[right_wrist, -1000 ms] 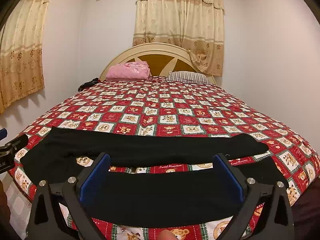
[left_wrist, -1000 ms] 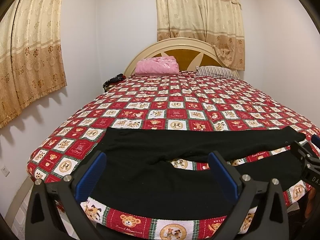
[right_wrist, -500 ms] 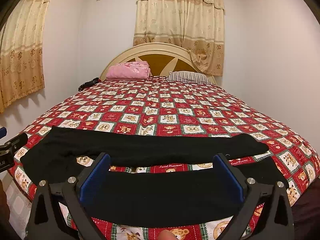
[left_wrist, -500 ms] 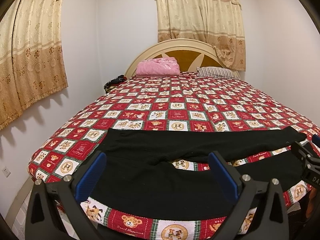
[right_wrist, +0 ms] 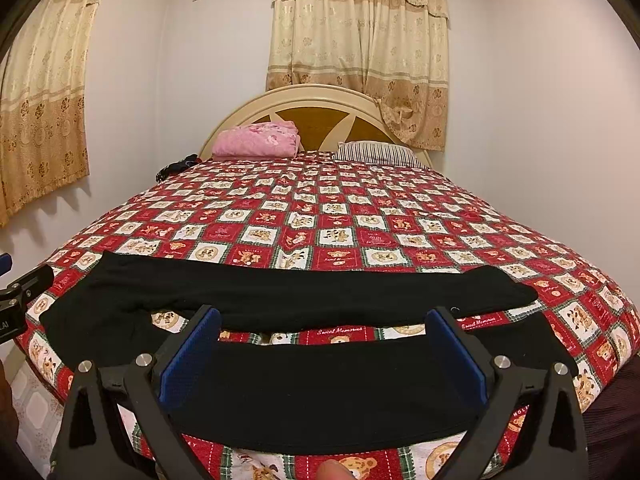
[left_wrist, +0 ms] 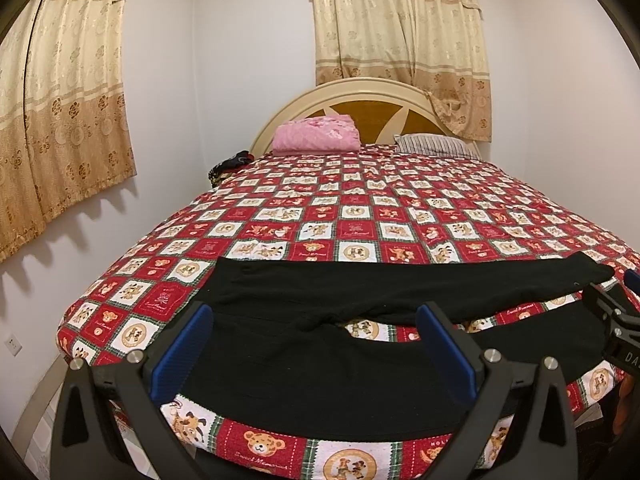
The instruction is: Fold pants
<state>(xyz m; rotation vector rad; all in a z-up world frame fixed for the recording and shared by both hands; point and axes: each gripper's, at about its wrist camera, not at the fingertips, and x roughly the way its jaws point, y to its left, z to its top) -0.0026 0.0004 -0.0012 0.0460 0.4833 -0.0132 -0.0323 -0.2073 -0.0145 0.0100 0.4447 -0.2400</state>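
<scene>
Black pants (left_wrist: 304, 376) lie flat across the near end of the bed, waist to the left, both legs stretched to the right with a gap between them. They also show in the right wrist view (right_wrist: 320, 384). My left gripper (left_wrist: 314, 344) is open and empty, hovering above the waist and crotch area. My right gripper (right_wrist: 322, 344) is open and empty, hovering above the near leg. Neither touches the cloth. Part of the right gripper shows at the right edge of the left wrist view (left_wrist: 618, 320).
The bed has a red and white teddy-bear quilt (left_wrist: 360, 216). A folded pink blanket (left_wrist: 316, 134) and a striped pillow (left_wrist: 436, 146) lie by the headboard. Dark clothing (left_wrist: 230, 164) sits at the far left corner. Curtains hang on the left wall and behind the headboard.
The left wrist view has shifted slightly; the pants have not moved. Both grippers stay open.
</scene>
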